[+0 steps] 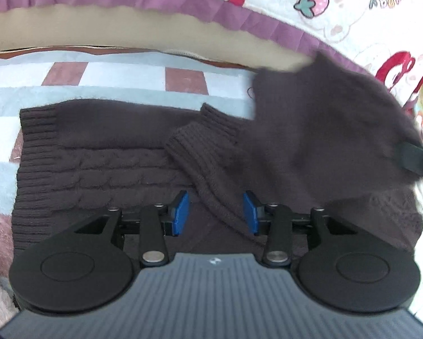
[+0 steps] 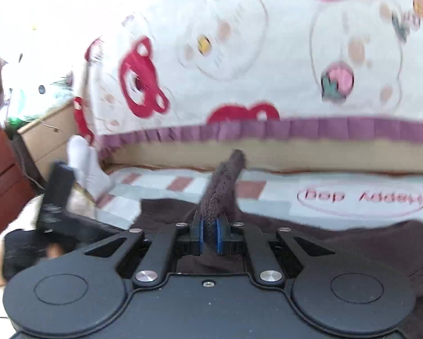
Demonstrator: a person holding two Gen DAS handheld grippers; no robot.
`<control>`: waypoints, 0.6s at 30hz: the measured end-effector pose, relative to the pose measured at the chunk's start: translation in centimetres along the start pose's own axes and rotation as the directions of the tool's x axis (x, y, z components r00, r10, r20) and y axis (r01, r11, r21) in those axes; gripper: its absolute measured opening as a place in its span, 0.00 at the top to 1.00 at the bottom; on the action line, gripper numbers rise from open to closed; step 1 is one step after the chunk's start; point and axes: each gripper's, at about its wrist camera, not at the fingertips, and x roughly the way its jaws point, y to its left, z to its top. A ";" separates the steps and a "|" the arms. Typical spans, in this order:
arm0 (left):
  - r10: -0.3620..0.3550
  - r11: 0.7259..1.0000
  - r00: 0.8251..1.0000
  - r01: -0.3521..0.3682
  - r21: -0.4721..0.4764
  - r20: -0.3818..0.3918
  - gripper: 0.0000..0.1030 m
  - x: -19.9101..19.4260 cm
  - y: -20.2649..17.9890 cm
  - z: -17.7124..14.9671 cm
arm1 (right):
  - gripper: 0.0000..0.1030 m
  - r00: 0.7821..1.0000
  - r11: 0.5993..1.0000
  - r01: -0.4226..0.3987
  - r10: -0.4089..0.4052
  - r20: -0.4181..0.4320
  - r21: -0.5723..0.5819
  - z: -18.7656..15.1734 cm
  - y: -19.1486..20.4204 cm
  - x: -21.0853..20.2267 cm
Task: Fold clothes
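While our right gripper (image 2: 210, 236) pinches a lifted fold of the dark sweater (image 1: 104, 152) at the left-wrist frame's right, the sleeve (image 1: 203, 166) runs diagonally up-left between our left gripper's (image 1: 215, 212) spread, empty jaws, so left is nearer.
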 end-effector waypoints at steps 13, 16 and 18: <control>-0.176 0.984 0.983 0.177 0.008 -0.053 0.50 0.5 -1.6 -0.9 | 0.89 0.939 0.970 0.231 -0.202 -0.278 0.076 -9.4 -0.3 -3.7; -0.235 0.970 0.970 0.238 0.042 -0.057 0.46 0.3 -2.5 -1.2 | 0.89 0.943 0.965 0.248 -0.222 -0.247 0.080 -8.7 -0.3 -3.7; -0.330 0.943 0.942 0.332 0.032 -0.058 0.46 -0.1 -2.7 -1.2 | 0.89 0.945 0.966 0.252 -0.232 -0.229 0.064 -7.9 -0.3 -3.4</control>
